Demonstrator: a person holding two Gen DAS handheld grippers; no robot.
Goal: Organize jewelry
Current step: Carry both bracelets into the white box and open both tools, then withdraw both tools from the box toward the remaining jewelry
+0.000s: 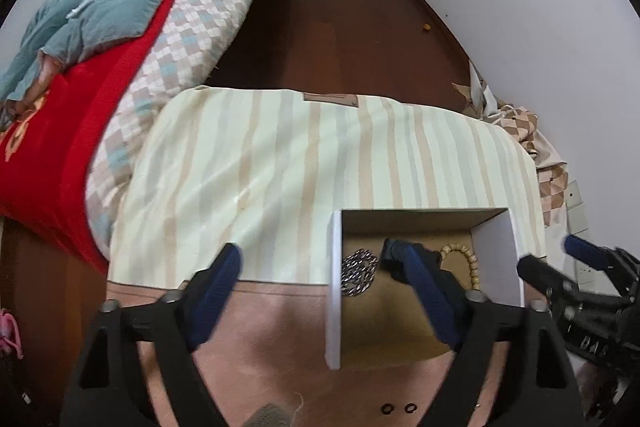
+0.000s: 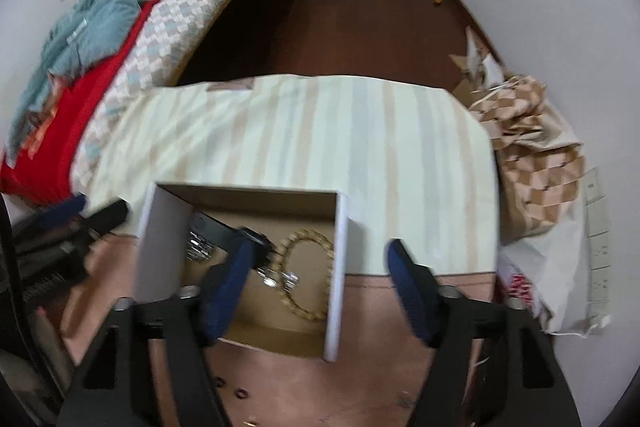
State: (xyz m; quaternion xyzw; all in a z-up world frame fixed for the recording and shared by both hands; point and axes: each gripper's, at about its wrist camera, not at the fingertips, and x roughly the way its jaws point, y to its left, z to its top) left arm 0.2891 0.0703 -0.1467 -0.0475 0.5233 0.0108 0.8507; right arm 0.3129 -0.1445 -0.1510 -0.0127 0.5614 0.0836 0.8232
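An open cardboard box with white walls (image 1: 334, 291) (image 2: 338, 267) stands on the table. Inside lie a silver chain (image 1: 358, 273) (image 2: 198, 247), a wooden bead bracelet (image 1: 466, 263) (image 2: 310, 269) and a small silver piece (image 2: 290, 279). My left gripper (image 1: 312, 251) is open and empty, straddling the box's left wall, its right finger inside the box. My right gripper (image 2: 320, 247) is open and empty, straddling the box's right wall, its left finger over the box. The right gripper also shows at the right of the left wrist view (image 1: 548, 253).
A striped cloth (image 1: 304, 167) covers the far part of the pinkish table (image 1: 260, 327). Small dark rings (image 1: 398, 407) lie near the front edge. A bed with a red and checked cover (image 1: 120, 67) is on the left. Bags (image 2: 532, 155) sit at the right wall.
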